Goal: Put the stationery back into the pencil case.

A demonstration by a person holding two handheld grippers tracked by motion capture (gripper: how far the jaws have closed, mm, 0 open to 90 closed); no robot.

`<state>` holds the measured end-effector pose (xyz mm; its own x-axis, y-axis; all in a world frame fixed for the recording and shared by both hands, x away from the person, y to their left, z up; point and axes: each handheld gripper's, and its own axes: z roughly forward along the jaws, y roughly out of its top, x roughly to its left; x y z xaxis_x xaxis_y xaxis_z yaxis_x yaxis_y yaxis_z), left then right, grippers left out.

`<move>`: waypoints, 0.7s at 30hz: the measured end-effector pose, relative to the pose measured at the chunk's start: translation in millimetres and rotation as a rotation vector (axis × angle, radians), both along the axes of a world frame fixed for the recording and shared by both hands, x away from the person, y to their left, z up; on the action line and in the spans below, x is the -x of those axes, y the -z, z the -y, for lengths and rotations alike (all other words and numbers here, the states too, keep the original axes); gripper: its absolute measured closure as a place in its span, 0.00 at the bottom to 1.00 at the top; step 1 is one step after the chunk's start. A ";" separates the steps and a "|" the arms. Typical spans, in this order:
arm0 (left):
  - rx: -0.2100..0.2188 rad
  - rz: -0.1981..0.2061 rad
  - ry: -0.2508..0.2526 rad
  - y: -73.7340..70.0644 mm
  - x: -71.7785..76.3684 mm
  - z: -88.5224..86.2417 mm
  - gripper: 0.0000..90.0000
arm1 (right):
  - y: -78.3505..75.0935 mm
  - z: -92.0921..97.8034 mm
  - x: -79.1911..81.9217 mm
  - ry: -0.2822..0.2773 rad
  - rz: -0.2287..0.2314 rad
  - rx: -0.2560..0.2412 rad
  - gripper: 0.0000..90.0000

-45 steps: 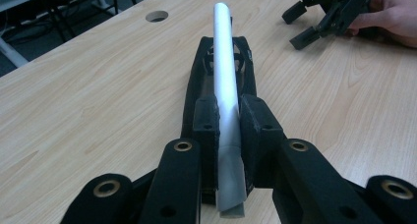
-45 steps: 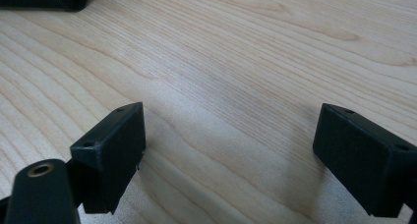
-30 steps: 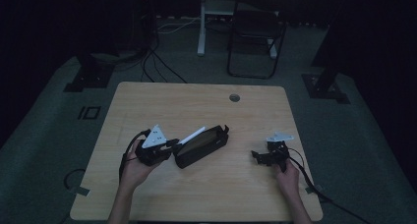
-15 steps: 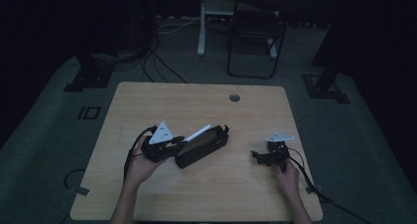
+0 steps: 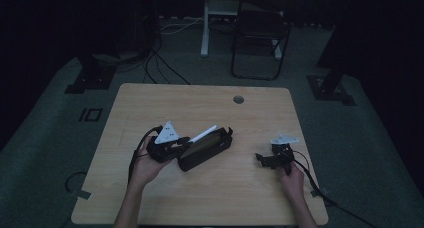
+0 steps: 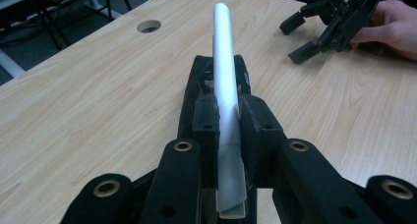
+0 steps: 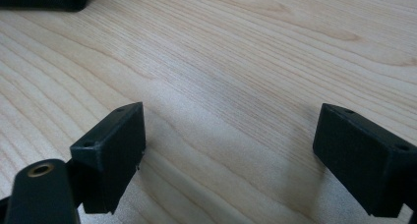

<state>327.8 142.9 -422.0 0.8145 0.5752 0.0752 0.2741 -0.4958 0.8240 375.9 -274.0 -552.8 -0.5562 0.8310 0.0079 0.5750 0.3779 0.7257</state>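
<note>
I am clamping my left gripper (image 6: 228, 130) on a white tube (image 6: 223, 71), holding it over the open black case (image 5: 206, 149) near the middle of the table (image 5: 150, 108). My right gripper (image 7: 231, 155) is resting towards the right edge with its jaws wide apart, gripping nothing. The tube looks partly lined up with the case but not yet inside, so lowering it in and closing the case remain.

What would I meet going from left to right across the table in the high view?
Left gripper clamping a white tube → black case → right gripper, jaws open, resting on the table.
</note>
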 end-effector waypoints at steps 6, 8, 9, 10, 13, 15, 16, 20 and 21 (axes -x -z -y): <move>0.002 -0.002 -0.011 0.0 -1.6 0.3 0.87 | 0.0 0.0 0.0 0.000 0.000 0.000 0.14; 0.004 -0.002 -0.015 0.2 -2.1 0.9 0.87 | 0.0 0.0 0.0 0.000 0.001 0.000 0.14; 0.003 -0.002 -0.018 0.2 -2.5 1.1 0.87 | 0.0 0.0 0.0 0.000 0.000 0.000 0.14; 0.004 -0.003 -0.020 0.2 -3.0 1.3 0.87 | 0.0 0.0 0.0 0.000 0.000 0.000 0.14; 0.003 -0.003 -0.027 0.0 -4.0 2.2 0.87 | 0.0 0.0 0.0 0.000 0.000 0.000 0.14; -0.004 -0.002 -0.031 -0.4 -4.7 3.6 0.87 | 0.0 0.0 0.0 0.000 0.000 0.000 0.14; -0.002 -0.001 -0.032 -0.6 -5.1 4.4 0.87 | 0.0 0.0 0.0 0.000 0.000 0.000 0.14; -0.005 -0.001 -0.042 -1.2 -7.6 7.0 0.87 | 0.0 0.0 0.0 0.000 0.000 0.000 0.14; -0.005 -0.002 -0.043 -1.2 -8.0 7.3 0.87 | 0.0 0.0 0.0 0.000 0.000 0.000 0.14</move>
